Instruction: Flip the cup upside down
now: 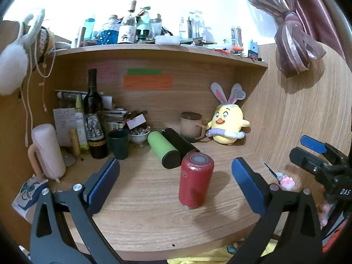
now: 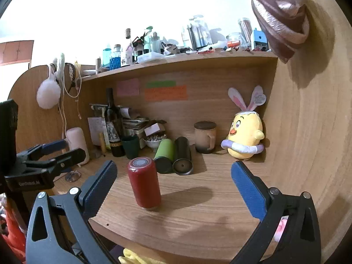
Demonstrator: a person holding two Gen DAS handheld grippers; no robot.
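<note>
Two tumblers are lying on their sides on the bench (image 1: 154,224), a green tumbler (image 1: 162,149) touching a black tumbler (image 1: 180,142). Behind them a lidded beige mug (image 1: 191,125) is standing upright, with a yellow chick plush (image 1: 228,124) sitting just beside it. A dark wine bottle (image 1: 94,114) is standing at the left, a dark green cup (image 1: 118,143) near it.

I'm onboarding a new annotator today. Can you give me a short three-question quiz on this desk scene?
1. True or false: the left gripper is shut on the red cup.
2. Which lies beside the green cup? A) black cup B) wine bottle C) plush chick
3. Fill in: the red cup stands on the ____.

Key: 1 false, both the left and the right gripper are open and hold nothing. 2 A, the black cup. 3 desk.
</note>
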